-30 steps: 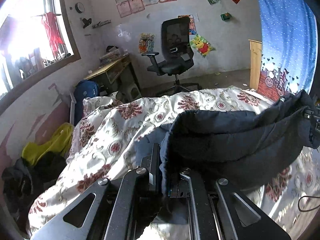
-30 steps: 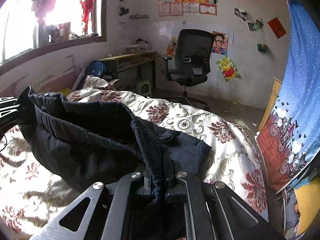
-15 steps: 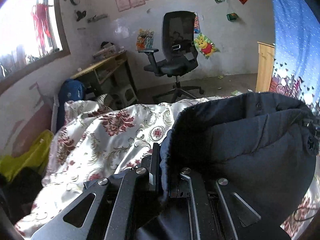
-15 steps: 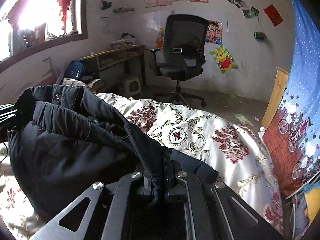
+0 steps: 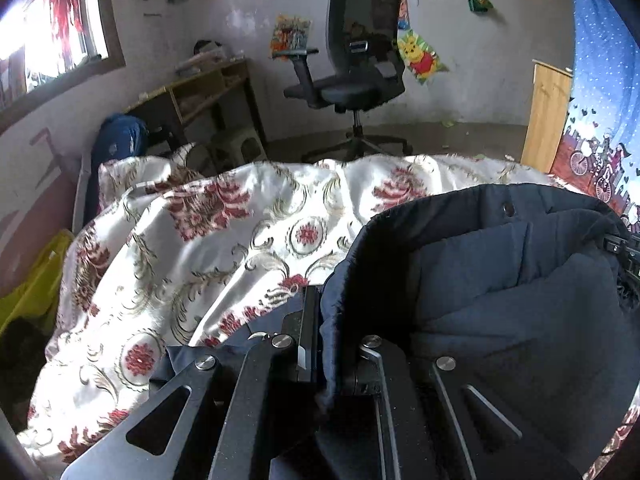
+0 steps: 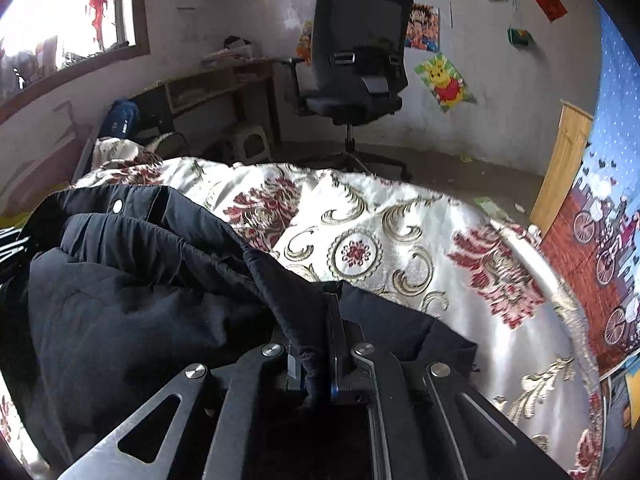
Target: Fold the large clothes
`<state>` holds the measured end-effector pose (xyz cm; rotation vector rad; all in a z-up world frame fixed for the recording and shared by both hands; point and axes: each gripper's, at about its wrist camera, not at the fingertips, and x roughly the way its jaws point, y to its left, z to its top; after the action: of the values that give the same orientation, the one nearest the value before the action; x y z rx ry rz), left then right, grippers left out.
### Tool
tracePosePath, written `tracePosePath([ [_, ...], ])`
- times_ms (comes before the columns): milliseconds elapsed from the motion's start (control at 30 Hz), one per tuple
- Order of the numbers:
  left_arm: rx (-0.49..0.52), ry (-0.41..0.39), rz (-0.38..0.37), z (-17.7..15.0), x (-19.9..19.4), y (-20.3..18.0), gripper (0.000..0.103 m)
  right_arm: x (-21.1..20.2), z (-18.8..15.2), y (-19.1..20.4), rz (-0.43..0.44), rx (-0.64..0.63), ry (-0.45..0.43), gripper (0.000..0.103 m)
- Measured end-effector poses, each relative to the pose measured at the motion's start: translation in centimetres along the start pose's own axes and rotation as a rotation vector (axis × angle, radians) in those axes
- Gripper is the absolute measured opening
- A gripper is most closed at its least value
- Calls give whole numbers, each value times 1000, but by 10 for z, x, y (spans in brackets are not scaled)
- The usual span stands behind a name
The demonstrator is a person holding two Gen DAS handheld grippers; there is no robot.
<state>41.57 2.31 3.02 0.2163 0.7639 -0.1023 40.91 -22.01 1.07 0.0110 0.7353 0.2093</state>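
A dark navy padded jacket [image 5: 500, 280] hangs folded over between my two grippers above a bed with a white and red floral cover [image 5: 240, 240]. My left gripper [image 5: 320, 312] is shut on the jacket's left edge, which fills the right half of the left wrist view. In the right wrist view my right gripper [image 6: 320, 320] is shut on the other edge, and the jacket [image 6: 132, 288] bulges to its left, a snap button showing near its top. A lower layer of the jacket lies flat on the floral cover [image 6: 380, 248] under the right gripper.
A black office chair [image 5: 356, 60] stands on the floor beyond the bed, with a wooden desk [image 5: 200, 88] to its left under a window. A blue patterned curtain [image 6: 612, 200] hangs at the right. A yellow bag [image 5: 36, 280] lies beside the bed at the left.
Both grippers have carried the held jacket edge forward and down towards the far end of the bed. The chair and wall loom larger, and the jacket has folded over onto itself.
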Motion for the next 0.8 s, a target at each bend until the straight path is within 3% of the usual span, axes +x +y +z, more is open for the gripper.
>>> tracePosePath([
  [233, -44, -7, -35, -10, 6, 9, 12, 12, -3, 2, 23, 25, 31, 13],
  [300, -67, -40, -63, -13, -4, 13, 24, 6, -2, 1, 28, 18, 15, 22],
  [367, -101, -85, -67, -13, -16, 17, 64, 1, -1, 1, 11, 10, -1, 42],
  [400, -125, -118, -65, -13, -25, 19, 73, -6, -1, 0, 7, 13, -22, 50],
  [433, -147, -152, -67, -14, -34, 22, 81, -15, 0, 0, 14, 19, -51, 68],
  [467, -160, -180, -76, -13, -42, 24, 81, -22, 0, 0, 15, 22, -78, 76],
  [600, -158, -236, -125, -13, -69, 28, 81, -56, -1, 7, 4, 8, -171, 83],
  [667, -137, -252, -179, -17, -83, 26, 81, -70, -7, 14, 42, 8, -191, 93],
  [800, -58, -226, -317, -33, -98, 10, 82, -81, -32, 31, 122, -2, -162, 95],
])
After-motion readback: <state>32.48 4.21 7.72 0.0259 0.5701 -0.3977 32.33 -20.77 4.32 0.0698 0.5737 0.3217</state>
